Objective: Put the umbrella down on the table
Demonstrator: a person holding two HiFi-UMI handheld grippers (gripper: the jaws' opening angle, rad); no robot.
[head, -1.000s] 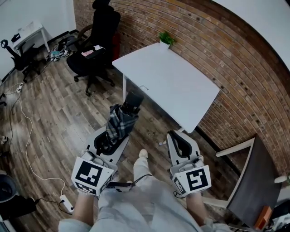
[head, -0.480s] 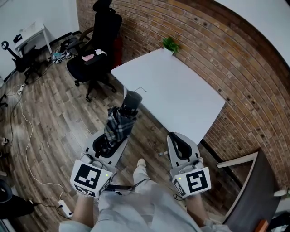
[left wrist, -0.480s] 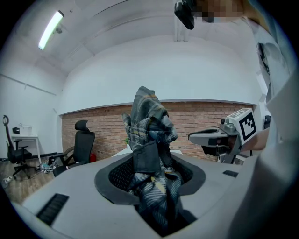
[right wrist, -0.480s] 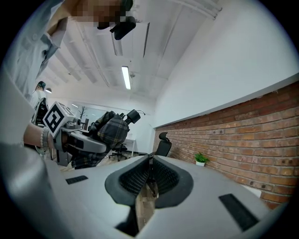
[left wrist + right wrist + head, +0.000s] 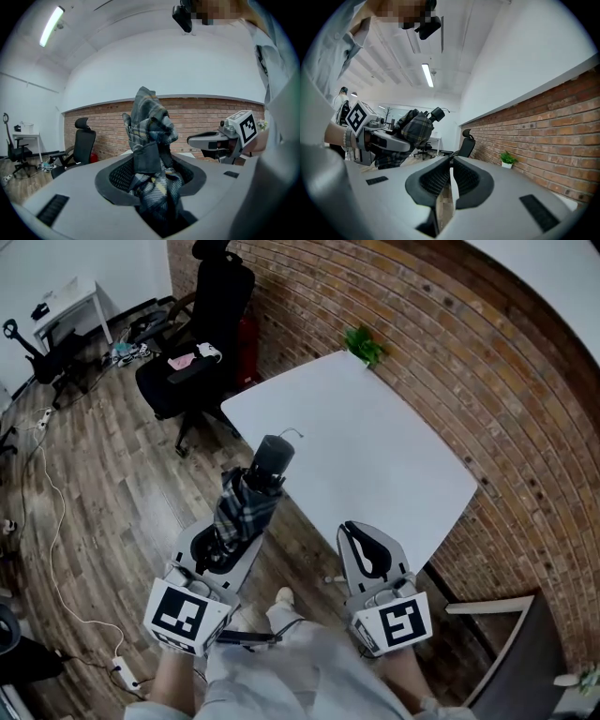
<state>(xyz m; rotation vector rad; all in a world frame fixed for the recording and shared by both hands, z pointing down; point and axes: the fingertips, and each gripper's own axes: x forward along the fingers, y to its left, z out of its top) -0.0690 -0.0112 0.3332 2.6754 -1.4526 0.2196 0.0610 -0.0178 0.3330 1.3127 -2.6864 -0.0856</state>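
Note:
A folded plaid umbrella (image 5: 246,505) with a black handle (image 5: 270,461) stands tilted in my left gripper (image 5: 219,551), which is shut on its cloth lower end. The handle end reaches over the near edge of the white table (image 5: 375,456). In the left gripper view the plaid cloth (image 5: 151,140) fills the gap between the jaws. My right gripper (image 5: 364,542) hangs beside it, just short of the table's near edge, shut and holding nothing. The right gripper view shows the pads (image 5: 461,178) almost touching, with the umbrella (image 5: 412,127) off to the left.
A small green plant (image 5: 364,341) stands at the table's far corner against the brick wall (image 5: 487,371). A black office chair (image 5: 202,329) is on the wooden floor to the left of the table. A white cable (image 5: 56,521) and power strip lie on the floor at left.
Both grippers have moved forward toward the table with the umbrella still held. The umbrella's handle now overlaps the table's near edge, and the table sits nearer in the head view.

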